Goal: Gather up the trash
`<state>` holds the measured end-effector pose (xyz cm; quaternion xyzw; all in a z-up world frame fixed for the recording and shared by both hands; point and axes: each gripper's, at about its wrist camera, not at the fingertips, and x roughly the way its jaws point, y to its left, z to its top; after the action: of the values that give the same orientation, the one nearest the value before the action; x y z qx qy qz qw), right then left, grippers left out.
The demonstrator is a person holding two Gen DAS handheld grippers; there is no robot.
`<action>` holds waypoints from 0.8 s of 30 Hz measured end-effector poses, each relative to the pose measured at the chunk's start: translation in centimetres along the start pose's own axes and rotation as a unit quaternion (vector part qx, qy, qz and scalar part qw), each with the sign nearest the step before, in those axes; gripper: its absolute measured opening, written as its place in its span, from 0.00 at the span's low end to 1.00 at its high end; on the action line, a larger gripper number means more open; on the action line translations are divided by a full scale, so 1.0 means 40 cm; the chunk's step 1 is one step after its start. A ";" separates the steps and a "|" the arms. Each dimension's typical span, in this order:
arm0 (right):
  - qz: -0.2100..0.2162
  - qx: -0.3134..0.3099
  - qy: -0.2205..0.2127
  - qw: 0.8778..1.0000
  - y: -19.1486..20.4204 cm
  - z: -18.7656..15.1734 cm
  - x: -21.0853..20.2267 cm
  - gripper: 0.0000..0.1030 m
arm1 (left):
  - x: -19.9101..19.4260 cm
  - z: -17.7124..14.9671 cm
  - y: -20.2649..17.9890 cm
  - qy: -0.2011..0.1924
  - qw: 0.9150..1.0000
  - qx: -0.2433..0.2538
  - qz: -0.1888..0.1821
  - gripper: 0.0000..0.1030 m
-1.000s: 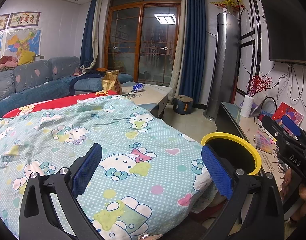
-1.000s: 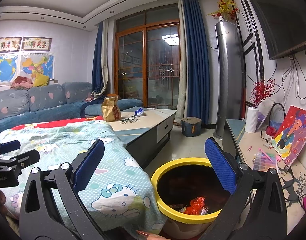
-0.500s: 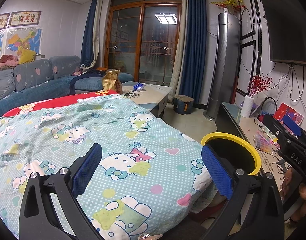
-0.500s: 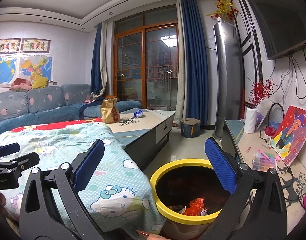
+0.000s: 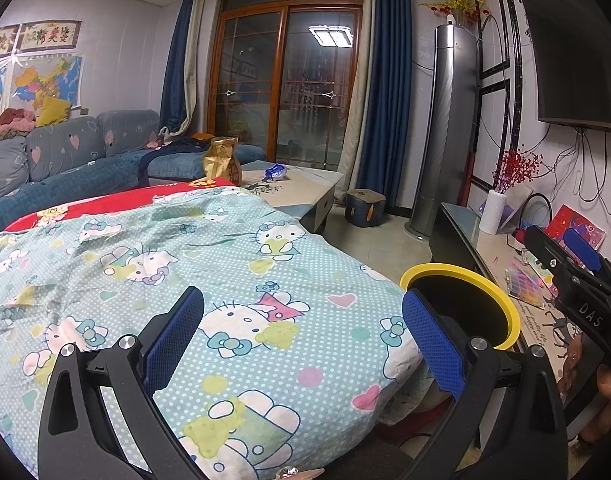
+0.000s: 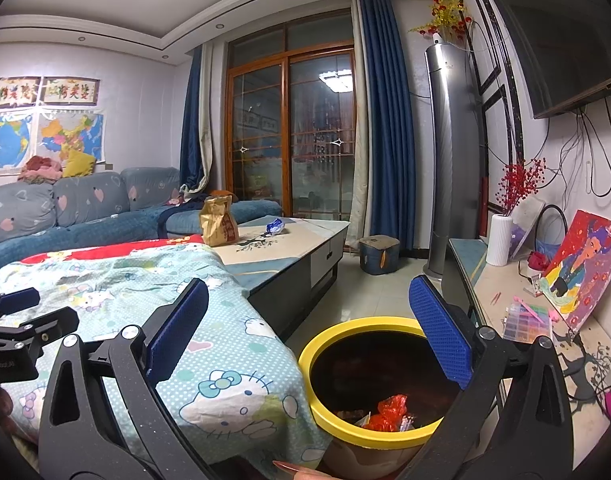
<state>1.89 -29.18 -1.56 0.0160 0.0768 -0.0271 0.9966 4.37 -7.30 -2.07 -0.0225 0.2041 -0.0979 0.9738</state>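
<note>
Left gripper (image 5: 303,336): blue pads spread wide, nothing between them, hanging over the patterned blanket (image 5: 193,264) near its right edge.
Right gripper (image 6: 309,332): spread wide too and empty, held above the bin (image 6: 345,330); its right pad sits over the bin's mouth.
Bin: yellow-rimmed, dark inside, on the floor just beside the blanket's near right corner and tucked against the TV stand (image 6: 501,292).
Trash in the bin: a red wrapper (image 6: 389,410) and some pale scraps lie at the bottom, below and between the right gripper's pads.
Trash still out: a brown paper bag (image 6: 218,222) stands near the left edge of the coffee table (image 6: 305,236), with a blue wrapper (image 6: 274,226) further along, both well away from either gripper.
Open room: a strip of tiled floor (image 6: 369,292) runs between the coffee table's right edge and the TV stand, with a small stool (image 6: 379,254) at its far end.
Blanket edge: it drapes off the right side, touching the bin's rim.
</note>
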 end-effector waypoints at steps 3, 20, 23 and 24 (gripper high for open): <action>-0.003 0.002 0.002 1.000 -0.003 0.002 -0.001 0.90 | 0.006 -0.007 0.001 0.004 1.000 -0.003 0.001 0.94; 0.077 -0.004 0.078 0.994 0.173 0.059 0.108 0.90 | -0.030 0.031 0.258 0.030 0.991 -0.096 0.089 0.94; 0.168 -0.033 0.109 0.979 0.366 0.073 0.148 0.90 | -0.082 0.023 0.445 0.036 0.975 -0.130 0.178 0.94; 0.208 -0.046 0.124 0.969 0.453 0.071 0.160 0.90 | -0.106 0.009 0.546 0.052 0.960 -0.148 0.232 0.94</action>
<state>9.67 -11.52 0.76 -0.0106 0.1958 0.1867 0.9627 4.69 14.96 -1.91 -0.1134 0.2663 0.1611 0.9435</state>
